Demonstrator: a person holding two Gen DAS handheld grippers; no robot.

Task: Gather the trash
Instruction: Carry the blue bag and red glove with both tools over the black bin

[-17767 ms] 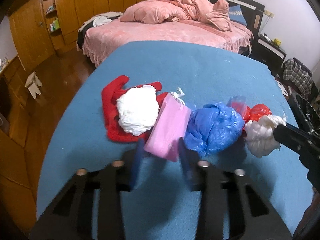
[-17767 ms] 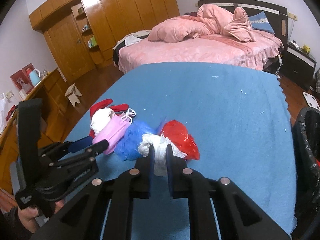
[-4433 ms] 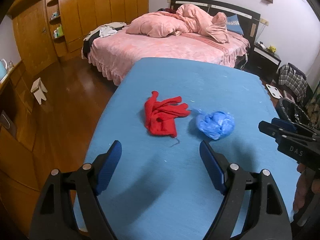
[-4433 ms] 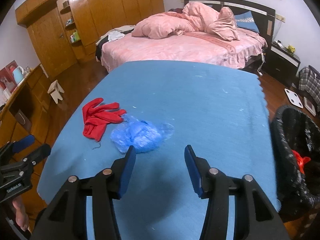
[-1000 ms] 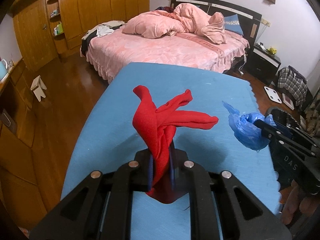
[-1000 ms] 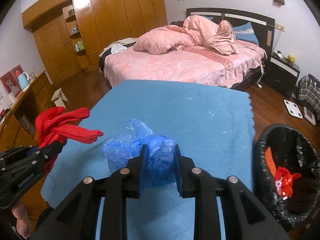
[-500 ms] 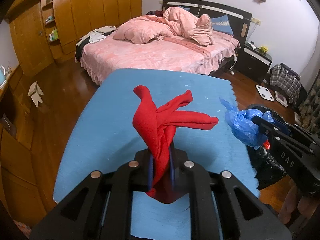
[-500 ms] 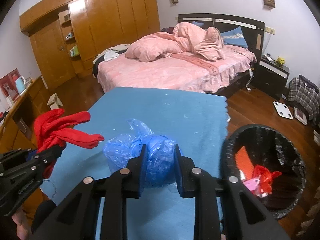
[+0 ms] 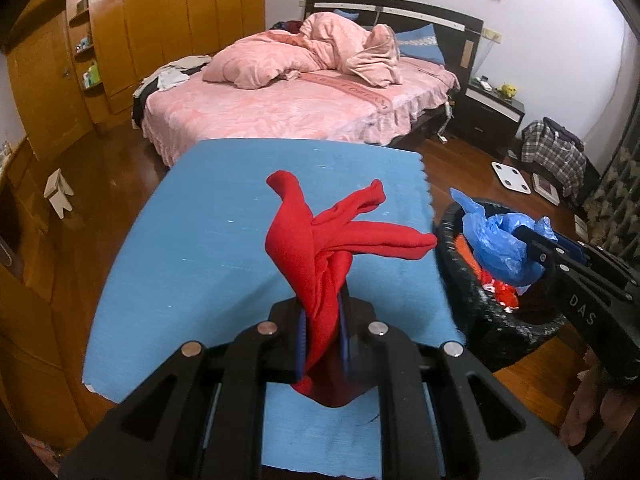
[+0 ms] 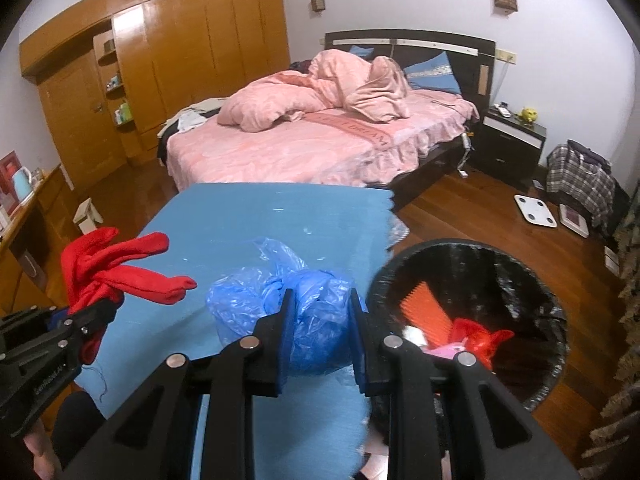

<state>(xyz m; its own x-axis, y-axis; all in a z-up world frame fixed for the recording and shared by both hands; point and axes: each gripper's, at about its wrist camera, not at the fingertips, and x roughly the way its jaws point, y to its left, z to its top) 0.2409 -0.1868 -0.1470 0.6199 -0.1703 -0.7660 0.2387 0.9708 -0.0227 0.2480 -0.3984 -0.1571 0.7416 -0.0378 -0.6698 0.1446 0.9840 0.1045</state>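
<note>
My left gripper (image 9: 322, 322) is shut on a red cloth (image 9: 320, 240) and holds it up above the blue table (image 9: 208, 240). The cloth also shows at the left of the right wrist view (image 10: 116, 268). My right gripper (image 10: 320, 308) is shut on a crumpled blue plastic bag (image 10: 256, 300), held by the table's right edge, just left of the black trash bin (image 10: 520, 276). In the left wrist view the blue bag (image 9: 500, 240) hangs over the bin's (image 9: 452, 248) opening. The bin holds red, orange and pink trash.
A pink bed (image 10: 320, 136) stands beyond the table. Wooden wardrobes (image 10: 180, 48) line the left wall. A small stool (image 9: 58, 192) stands on the floor at left. A black nightstand (image 10: 512, 148), a white scale (image 10: 536, 208) and a plaid bag (image 10: 580, 184) are at right.
Both grippers have moved right with their loads. The bin has come closer, and the blue bag now hangs over its opening in the left wrist view.
</note>
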